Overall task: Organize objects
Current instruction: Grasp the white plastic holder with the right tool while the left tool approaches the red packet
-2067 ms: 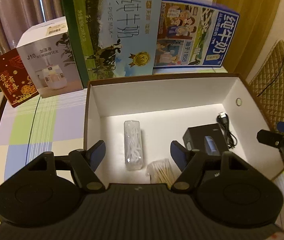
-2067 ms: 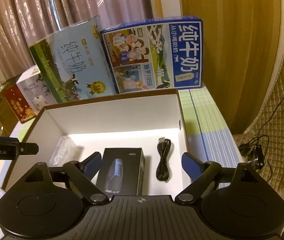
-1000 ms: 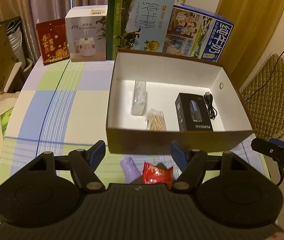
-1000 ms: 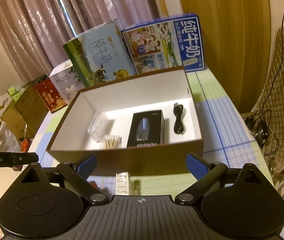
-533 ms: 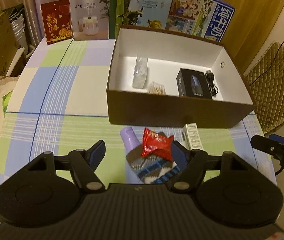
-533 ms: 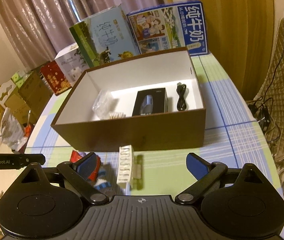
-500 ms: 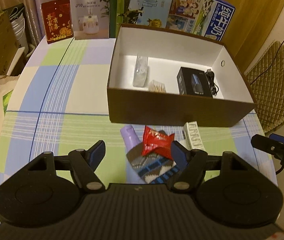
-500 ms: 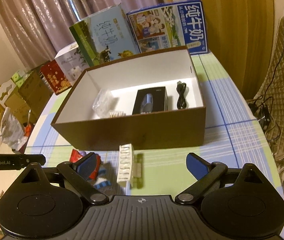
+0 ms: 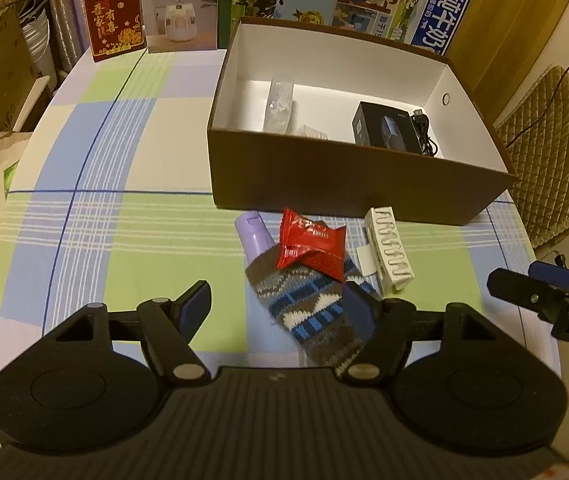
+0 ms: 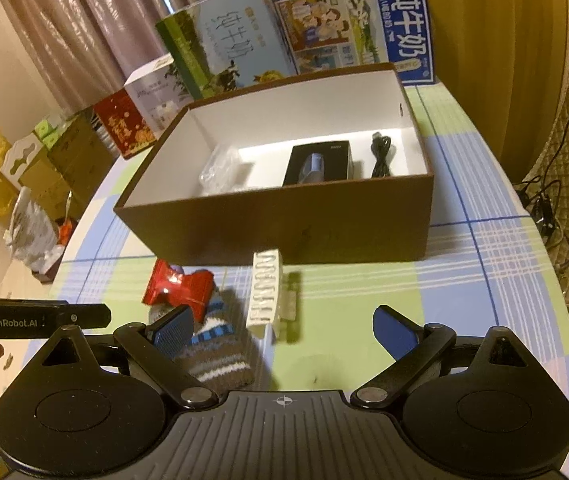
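Both grippers have backed out of the box [image 9: 344, 176] to its near side; left gripper [image 9: 280, 304] and right gripper [image 10: 284, 328] hang wide over the sock [image 9: 308, 304], candy [image 9: 310, 242] and clip [image 9: 388, 252] awaiting boxing.

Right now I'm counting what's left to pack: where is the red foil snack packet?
The red foil snack packet lies on the table outside the brown cardboard box, atop the striped knitted sock, between the lilac bottle and white hair clip.
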The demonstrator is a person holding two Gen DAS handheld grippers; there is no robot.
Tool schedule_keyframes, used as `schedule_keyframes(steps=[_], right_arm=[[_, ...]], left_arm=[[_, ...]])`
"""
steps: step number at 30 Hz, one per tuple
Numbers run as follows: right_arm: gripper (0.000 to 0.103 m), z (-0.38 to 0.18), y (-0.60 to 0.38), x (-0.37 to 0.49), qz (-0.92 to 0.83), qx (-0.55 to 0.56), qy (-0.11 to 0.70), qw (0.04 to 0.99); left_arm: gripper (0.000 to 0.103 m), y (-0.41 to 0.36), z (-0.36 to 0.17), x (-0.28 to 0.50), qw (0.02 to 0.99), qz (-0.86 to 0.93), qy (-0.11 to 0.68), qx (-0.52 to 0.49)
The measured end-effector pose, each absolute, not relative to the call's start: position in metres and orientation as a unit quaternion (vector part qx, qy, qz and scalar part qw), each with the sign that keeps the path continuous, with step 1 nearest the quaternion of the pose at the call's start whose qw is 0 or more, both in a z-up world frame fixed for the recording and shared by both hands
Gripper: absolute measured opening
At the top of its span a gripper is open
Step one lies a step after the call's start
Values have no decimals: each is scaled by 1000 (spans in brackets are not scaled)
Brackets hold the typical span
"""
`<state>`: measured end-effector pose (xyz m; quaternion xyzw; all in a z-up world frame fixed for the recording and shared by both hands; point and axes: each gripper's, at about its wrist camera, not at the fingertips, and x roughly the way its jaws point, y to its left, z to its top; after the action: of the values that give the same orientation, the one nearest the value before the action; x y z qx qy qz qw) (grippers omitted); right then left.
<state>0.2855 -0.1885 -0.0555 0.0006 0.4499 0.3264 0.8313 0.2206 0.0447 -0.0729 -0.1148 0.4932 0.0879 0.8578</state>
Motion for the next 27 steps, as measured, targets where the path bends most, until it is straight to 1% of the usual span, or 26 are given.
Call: schedule_keyframes(steps=[20, 22, 24, 27], right_arm=[[93, -80, -169, 286, 336, -35, 464, 819], [92, -81, -166, 287, 335, -38, 462, 820], [87, -84, -161, 289, 335, -43, 460, 821], [82, -89, -153, 291, 335, -49, 462, 820]], left_arm=[[68, 47, -90, 223, 851, 100, 502, -119], [68, 48, -92, 224, 851, 98, 501, -119], [68, 48, -94, 227, 853, 95, 500, -117], [68, 48, -97, 232, 855, 91, 498, -112]])
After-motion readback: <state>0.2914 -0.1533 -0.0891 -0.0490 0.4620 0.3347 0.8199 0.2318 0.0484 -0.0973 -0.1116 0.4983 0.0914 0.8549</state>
